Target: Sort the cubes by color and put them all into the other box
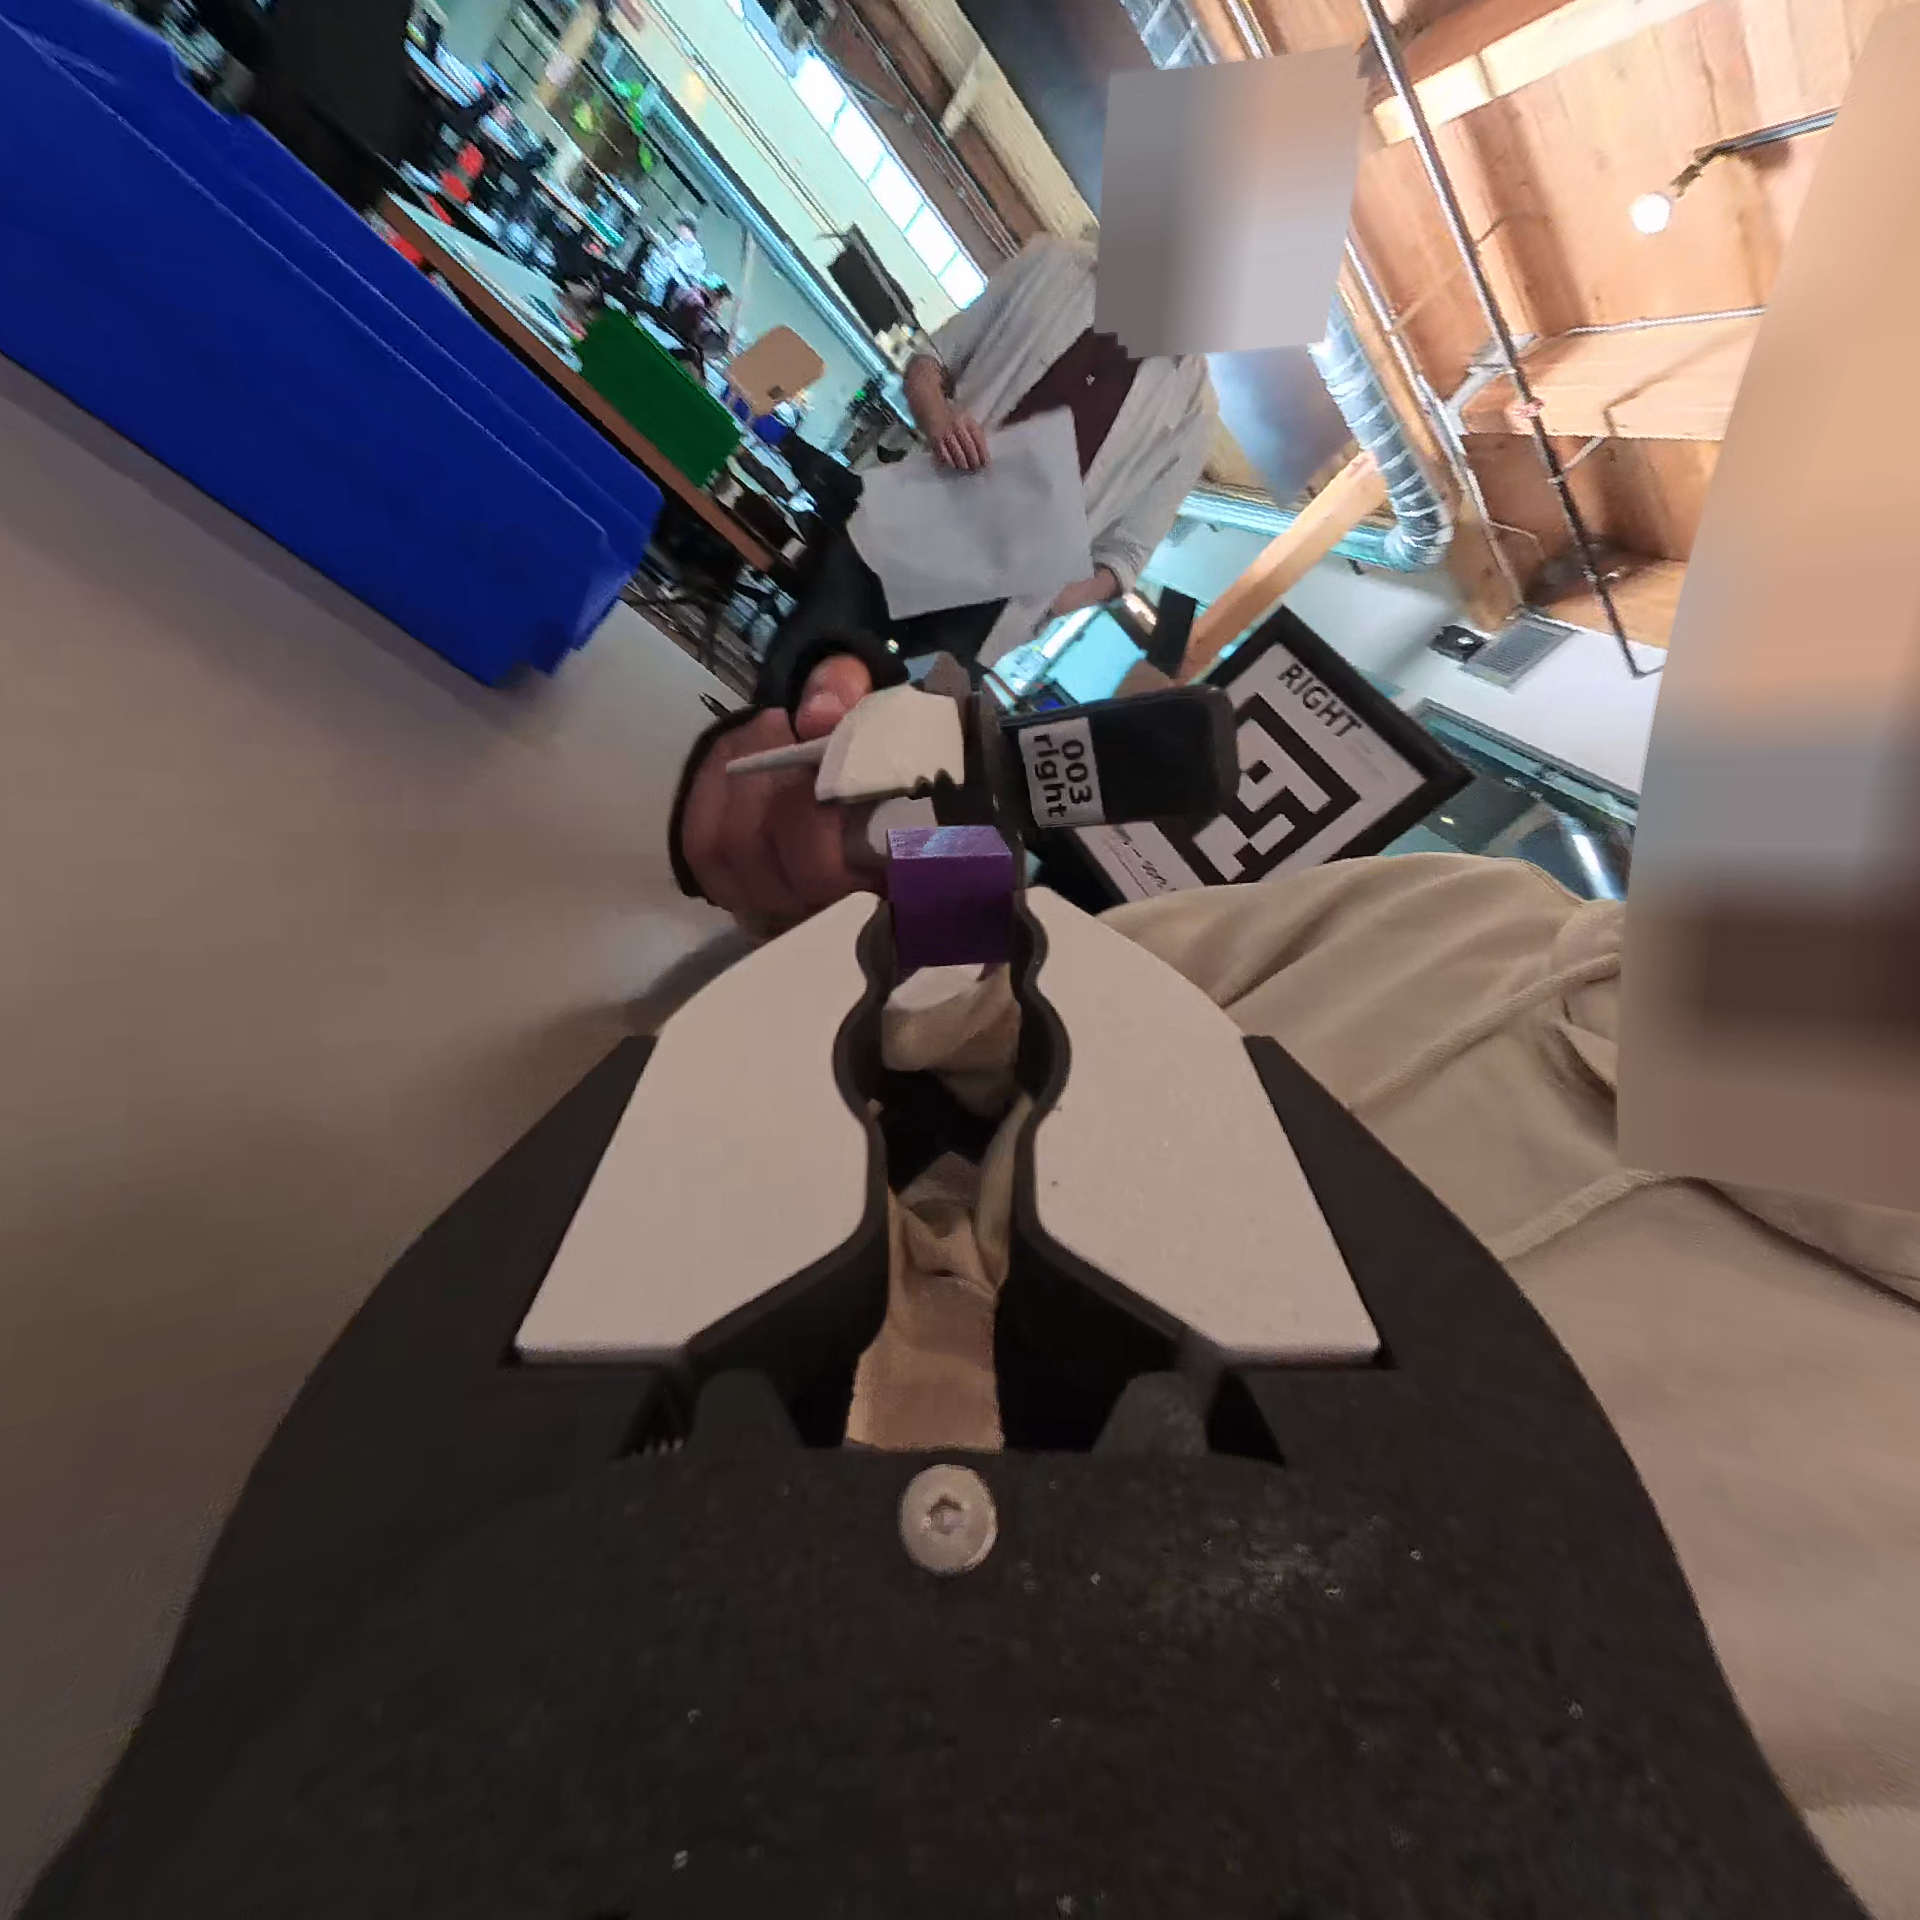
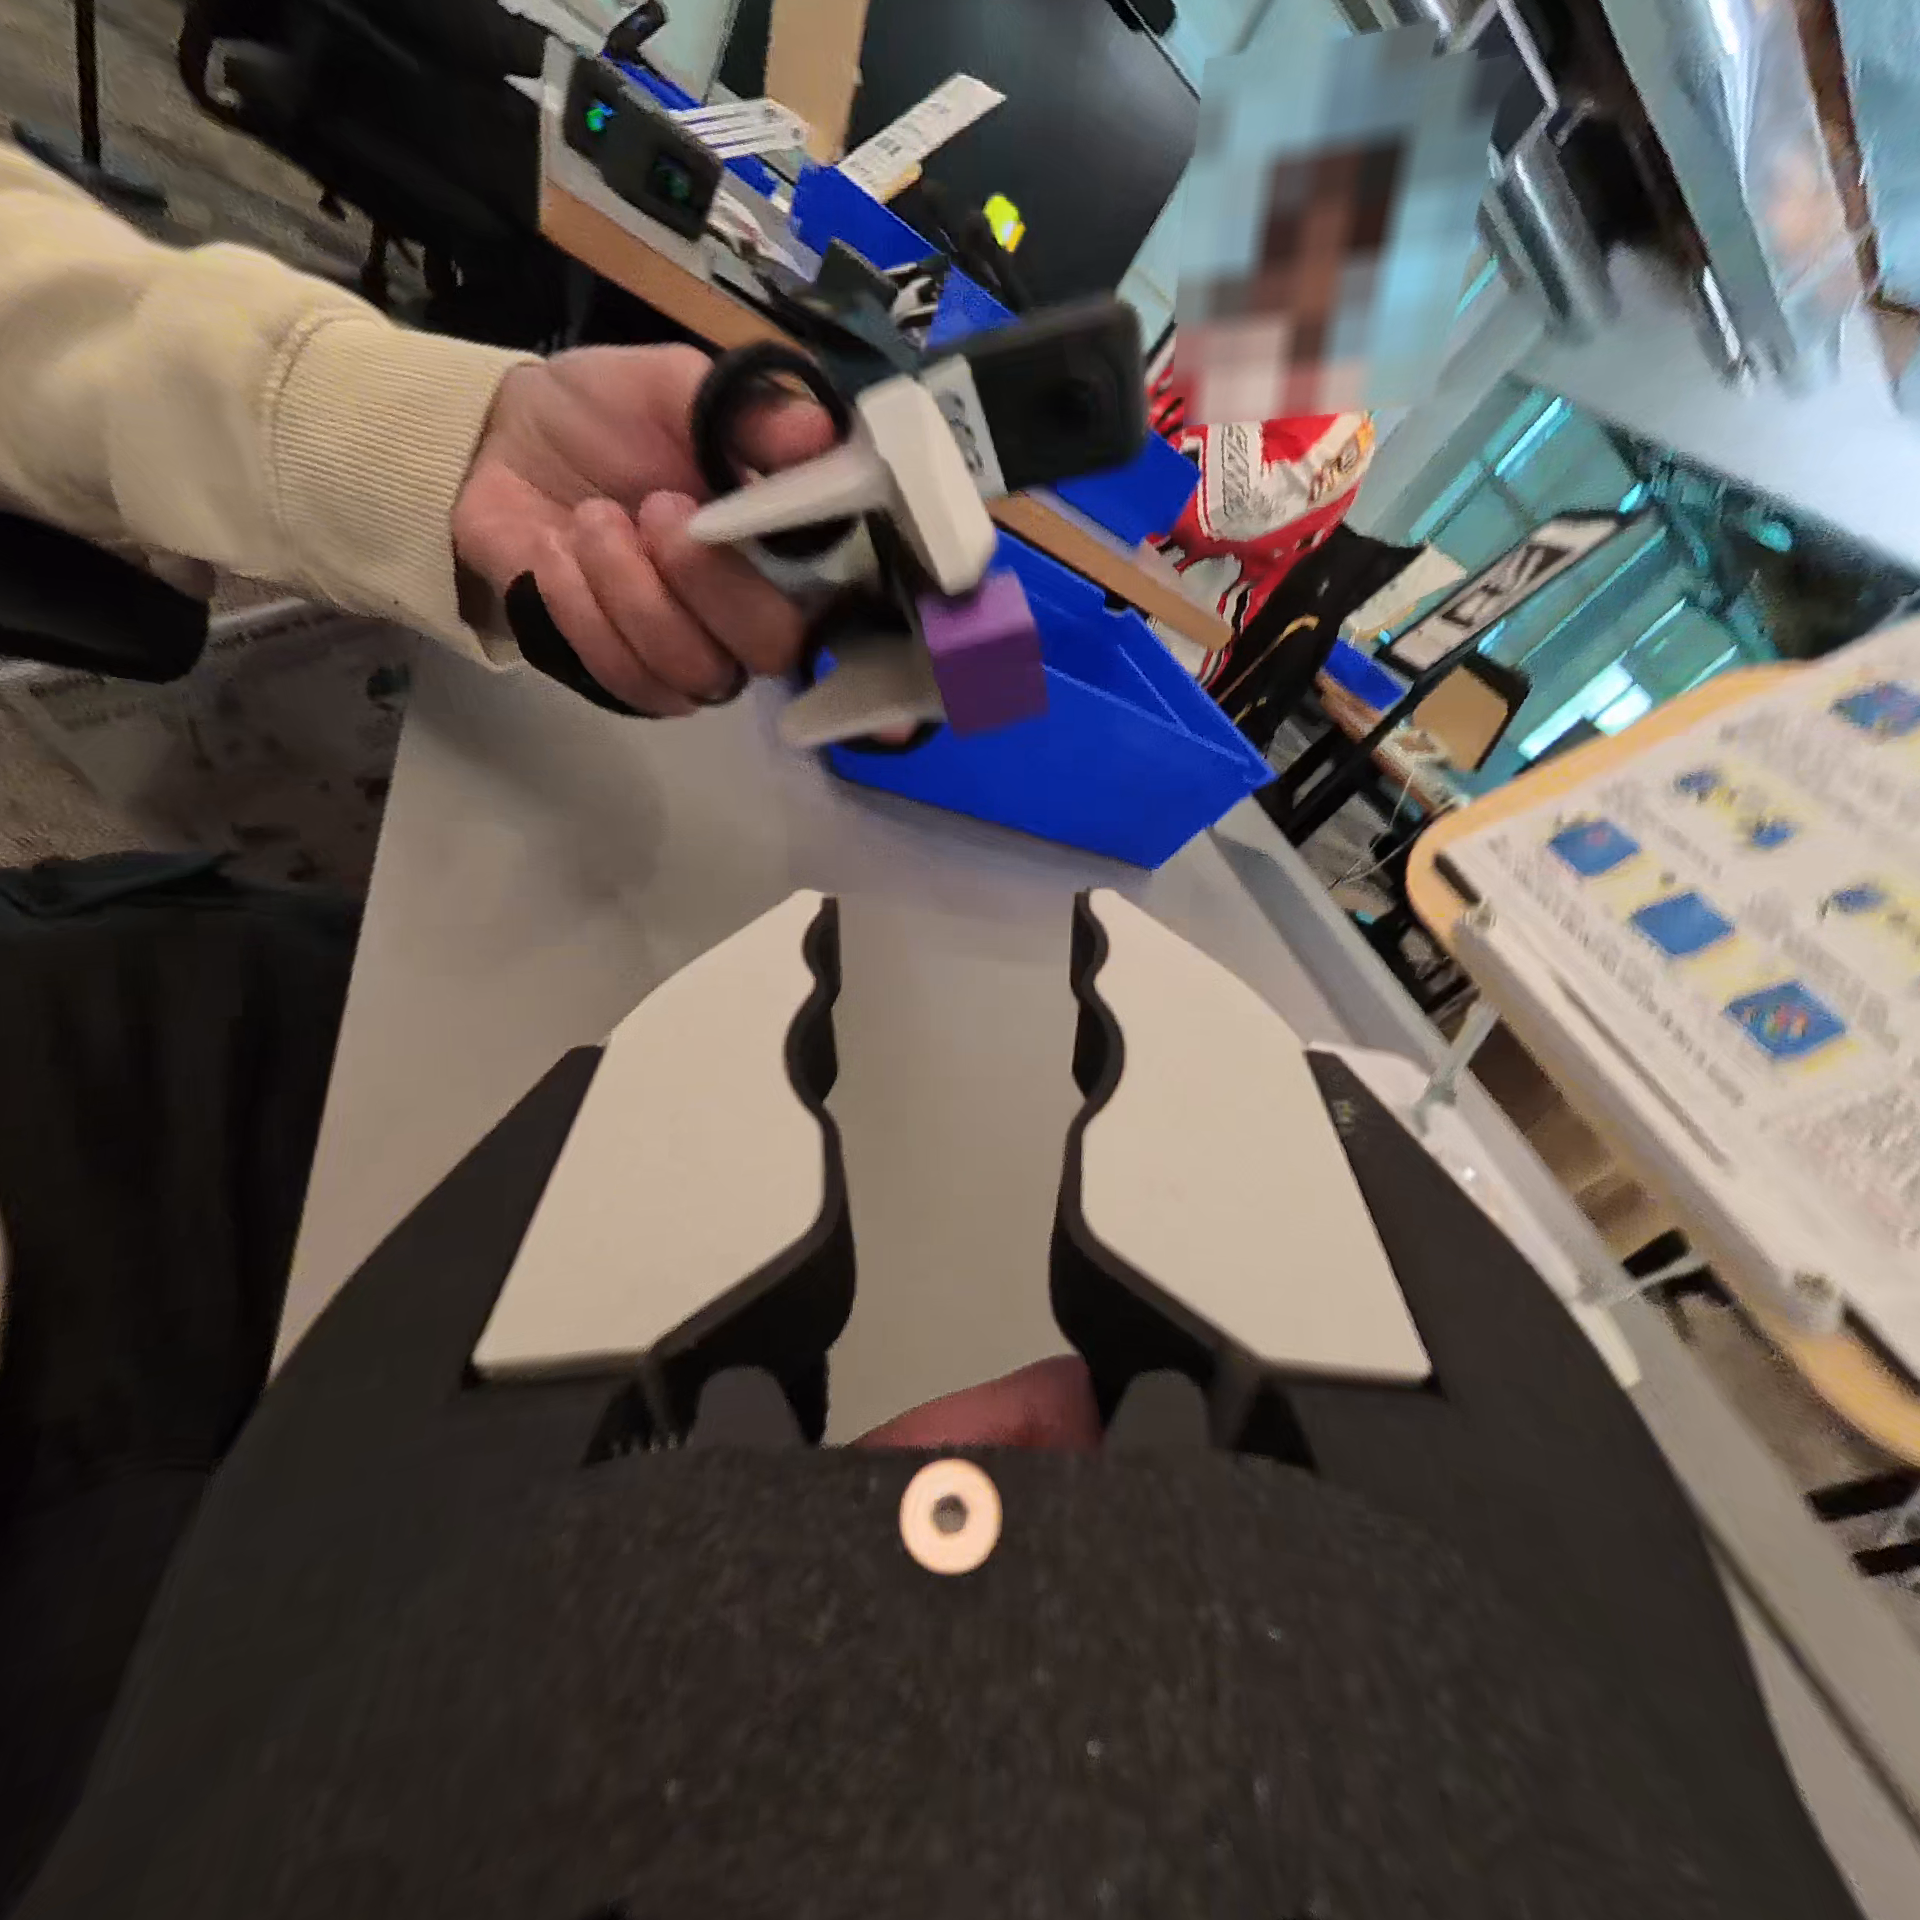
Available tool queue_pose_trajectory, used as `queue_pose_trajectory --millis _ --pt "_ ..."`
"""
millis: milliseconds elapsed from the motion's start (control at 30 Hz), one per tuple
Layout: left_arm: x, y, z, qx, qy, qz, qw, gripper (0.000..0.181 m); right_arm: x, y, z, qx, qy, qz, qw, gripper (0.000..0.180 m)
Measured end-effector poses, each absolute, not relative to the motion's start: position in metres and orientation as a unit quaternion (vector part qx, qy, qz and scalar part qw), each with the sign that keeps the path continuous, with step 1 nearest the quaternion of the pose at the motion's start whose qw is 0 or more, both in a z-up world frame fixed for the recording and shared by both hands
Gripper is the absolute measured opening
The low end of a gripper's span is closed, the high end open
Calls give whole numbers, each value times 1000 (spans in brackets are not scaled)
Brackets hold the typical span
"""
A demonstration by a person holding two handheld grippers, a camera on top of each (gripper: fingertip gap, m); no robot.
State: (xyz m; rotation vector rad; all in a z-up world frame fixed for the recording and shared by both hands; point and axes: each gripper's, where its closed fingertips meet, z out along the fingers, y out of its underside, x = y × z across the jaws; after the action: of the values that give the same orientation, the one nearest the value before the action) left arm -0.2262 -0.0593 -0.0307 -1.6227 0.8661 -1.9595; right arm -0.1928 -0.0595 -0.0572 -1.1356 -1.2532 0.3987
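Note:
My left gripper point(image 1: 951, 920) is shut on a purple cube point(image 1: 951, 894), held at its fingertips in the air above the white table point(image 1: 260, 831). The same cube point(image 2: 987, 660) and the left gripper point(image 2: 914, 675) also show in the right wrist view, in front of a blue box point(image 2: 1060, 769). My right gripper point(image 2: 951, 935) is open and empty above the table point(image 2: 582, 810). It also shows in the left wrist view point(image 1: 883, 758), held in a hand just beyond the cube. A blue box point(image 1: 312, 343) stands at the upper left of the left wrist view.
A person point(image 1: 1049, 447) holding white paper stands beyond the table. A marker board point(image 1: 1278, 769) sits behind the right gripper. A stand with a printed sheet point(image 2: 1714, 935) is at the right table edge. A beige sleeve point(image 2: 208, 416) reaches in from the left. My right fingertips sit around 5 cm from my left ones.

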Motion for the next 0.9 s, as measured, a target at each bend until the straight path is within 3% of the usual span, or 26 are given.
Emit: queue_pose_trajectory --millis 200,400,533,633,667,800,900 --pt "-202 -79 -47 -581 321 -730 162 21 -207 -67 -56 -472 -568 147 658 43" --pt "-192 -86 -53 -579 322 -736 138 21 -205 -74 -57 -458 -578 151 658 23" --pt "-189 -89 -55 -577 320 -742 121 24 -201 -78 -57 -460 -581 153 654 22" --pt "-191 -85 -68 -617 332 -695 160 58 -186 -78 -52 -479 -562 161 655 22" --pt "-195 -83 -74 -634 340 -670 183 62 -175 -74 -50 -492 -549 153 658 22" --pt "-218 -69 -96 -692 360 -546 306 61 -78 -27 -18 -579 -452 64 676 22" --pt "-228 -73 -95 -693 343 -540 331 57 34 30 4 -696 -322 31 641 22"
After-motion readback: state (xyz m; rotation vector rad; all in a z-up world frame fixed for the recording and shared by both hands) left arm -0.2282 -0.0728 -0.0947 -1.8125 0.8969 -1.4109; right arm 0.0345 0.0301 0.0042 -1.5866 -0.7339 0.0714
